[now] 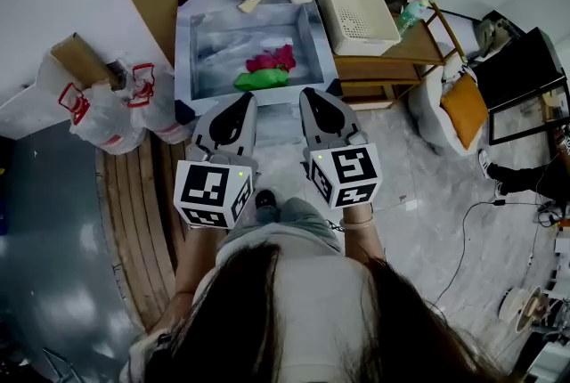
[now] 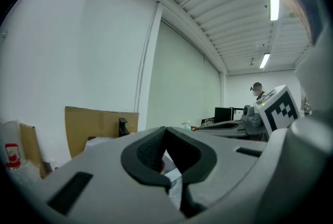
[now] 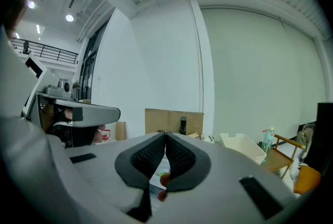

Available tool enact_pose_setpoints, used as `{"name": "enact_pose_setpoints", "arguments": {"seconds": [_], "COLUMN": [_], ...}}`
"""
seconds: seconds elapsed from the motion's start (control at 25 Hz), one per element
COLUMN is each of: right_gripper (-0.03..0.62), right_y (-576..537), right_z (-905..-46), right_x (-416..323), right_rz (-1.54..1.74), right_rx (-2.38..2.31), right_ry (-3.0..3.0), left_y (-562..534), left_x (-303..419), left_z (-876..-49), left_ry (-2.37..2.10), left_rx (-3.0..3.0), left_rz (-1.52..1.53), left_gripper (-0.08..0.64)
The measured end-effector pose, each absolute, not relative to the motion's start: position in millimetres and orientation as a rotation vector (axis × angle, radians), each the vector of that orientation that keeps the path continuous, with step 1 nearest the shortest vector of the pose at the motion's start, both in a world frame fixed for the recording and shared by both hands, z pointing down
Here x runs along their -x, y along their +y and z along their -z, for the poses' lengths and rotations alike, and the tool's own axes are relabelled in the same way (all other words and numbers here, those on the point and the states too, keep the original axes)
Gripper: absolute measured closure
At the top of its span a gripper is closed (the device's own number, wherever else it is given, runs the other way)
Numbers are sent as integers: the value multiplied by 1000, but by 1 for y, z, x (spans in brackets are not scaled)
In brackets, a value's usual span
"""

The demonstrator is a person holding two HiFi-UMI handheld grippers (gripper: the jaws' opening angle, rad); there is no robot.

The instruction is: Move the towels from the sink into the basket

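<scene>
The sink's (image 1: pixel 183 52) near rim hides behind the left gripper (image 1: pixel 245 98) and right gripper (image 1: pixel 308 93). The towels (image 1: pixel 267 69) are perhaps two, too bunched to count.

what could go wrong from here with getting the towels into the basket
1. Both the left gripper and right gripper are shut, short of the sink; going in like that would likely shove the towels, not grasp them.
2. The red towel and green towel lie against each other, so lifting one may drag the other and drop it before the basket.

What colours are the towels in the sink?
A pinkish-red towel and a bright green towel; the head view shows them best.
</scene>
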State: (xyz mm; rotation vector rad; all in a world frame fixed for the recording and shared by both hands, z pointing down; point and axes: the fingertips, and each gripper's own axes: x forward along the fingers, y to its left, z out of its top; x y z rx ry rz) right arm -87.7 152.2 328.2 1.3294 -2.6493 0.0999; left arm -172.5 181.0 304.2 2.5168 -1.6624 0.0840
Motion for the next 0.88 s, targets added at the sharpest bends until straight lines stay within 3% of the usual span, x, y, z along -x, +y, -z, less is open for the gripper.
{"name": "enact_pose_setpoints", "arguments": {"seconds": [0.88], "right_gripper": [565], "right_y": [80], "right_z": [-354], "right_x": [108], "right_rz": [-143], "right_rx": [-1176], "right_ry": [-2631], "left_y": [116], "left_x": [194], "left_z": [-315], "left_ry": [-1726], "left_rx": [-2437], "left_rz": [-38], "left_gripper": [552]}}
